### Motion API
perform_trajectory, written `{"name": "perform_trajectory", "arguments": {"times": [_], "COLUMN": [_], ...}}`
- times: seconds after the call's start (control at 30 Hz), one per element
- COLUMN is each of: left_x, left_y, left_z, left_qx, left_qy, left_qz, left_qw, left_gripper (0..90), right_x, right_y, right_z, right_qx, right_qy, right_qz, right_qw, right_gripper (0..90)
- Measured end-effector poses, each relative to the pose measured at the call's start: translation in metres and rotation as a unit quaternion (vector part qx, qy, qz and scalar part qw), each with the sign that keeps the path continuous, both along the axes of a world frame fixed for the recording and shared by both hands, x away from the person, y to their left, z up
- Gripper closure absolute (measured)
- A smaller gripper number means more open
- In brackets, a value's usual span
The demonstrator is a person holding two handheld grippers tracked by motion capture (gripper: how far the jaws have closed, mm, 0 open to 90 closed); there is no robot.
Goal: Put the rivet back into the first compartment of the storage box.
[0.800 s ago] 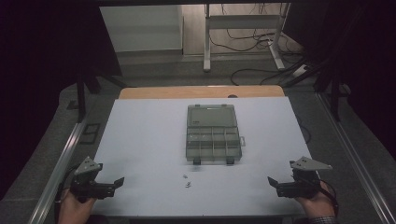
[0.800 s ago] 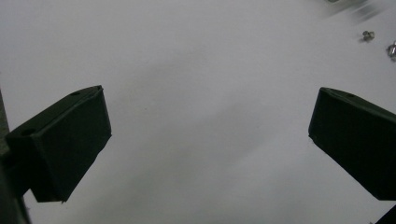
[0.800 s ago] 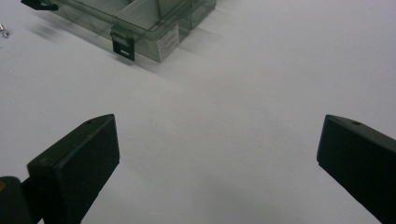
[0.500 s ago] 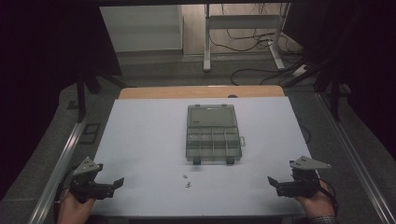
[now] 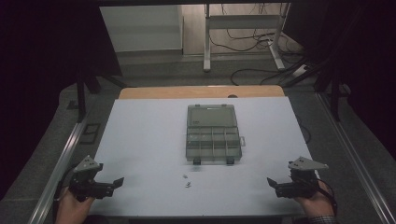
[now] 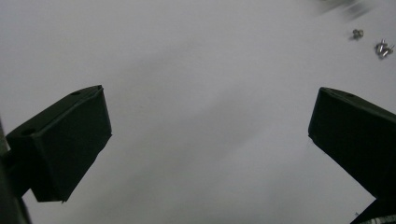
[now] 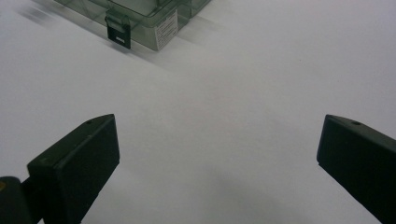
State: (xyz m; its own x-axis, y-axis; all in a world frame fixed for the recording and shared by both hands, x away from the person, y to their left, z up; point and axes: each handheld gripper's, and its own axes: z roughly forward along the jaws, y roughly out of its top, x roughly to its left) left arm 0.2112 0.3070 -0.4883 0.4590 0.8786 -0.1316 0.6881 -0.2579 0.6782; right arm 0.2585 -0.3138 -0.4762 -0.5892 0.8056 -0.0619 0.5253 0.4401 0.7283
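Fingers (image 6: 65,144) of left gripper (image 5: 116,183) spread wide, holding nothing; same for right gripper (image 5: 272,184). Both low at near corners of white table (image 5: 140,140), well apart. Between them, a few small screws (image 5: 187,181) loose just before closed clear plastic box (image 5: 212,133). Bare tabletop from each gripper to screws.

- Smoky see-through plastic, glossy: box (image 5: 213,134).
- Small bright metal: screws (image 6: 379,46).
- Matt black plastic: left tongs (image 6: 205,144), right tongs (image 7: 217,168).
- Smooth matt white sheet, bare wood at the far edge: table (image 5: 140,140).
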Motion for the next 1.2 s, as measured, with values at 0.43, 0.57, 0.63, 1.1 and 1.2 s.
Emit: {"name": "perform_trajectory", "arguments": {"times": [0.43,0.57,0.63,1.1,1.2], "left_x": [0.025,0.035,0.038,0.055,0.058], "left_y": [-0.005,-0.015,-0.021,-0.04,-0.051], "left_z": [0.029,0.037,0.038,0.055,0.053], "left_qx": [-0.016,-0.01,-0.007,0.007,0.005], "left_qy": [0.021,0.029,0.033,0.046,0.047], "left_qz": [-0.02,-0.037,-0.044,-0.088,-0.097], "left_qw": [0.9995,0.9989,0.9985,0.995,0.9942], "left_gripper": [0.6,0.9,1.1,0.2,0.0], "right_x": [0.001,0.002,0.002,0.002,0.002], "right_y": [0.002,0.003,0.003,0.002,0.002], "right_z": [-0.001,-0.001,-0.001,-0.001,-0.001], "right_qx": [-0.006,-0.008,-0.009,-0.009,-0.009], "right_qy": [0.0,0.0,0.001,0.0,0.0], "right_qz": [0.0,0.0,0.0,-0.003,-0.003], "right_qw": [1.0,1.0,1.0,1.0,1.0], "right_gripper": [0.0,0.0,0.0,0.0,0.0]}}
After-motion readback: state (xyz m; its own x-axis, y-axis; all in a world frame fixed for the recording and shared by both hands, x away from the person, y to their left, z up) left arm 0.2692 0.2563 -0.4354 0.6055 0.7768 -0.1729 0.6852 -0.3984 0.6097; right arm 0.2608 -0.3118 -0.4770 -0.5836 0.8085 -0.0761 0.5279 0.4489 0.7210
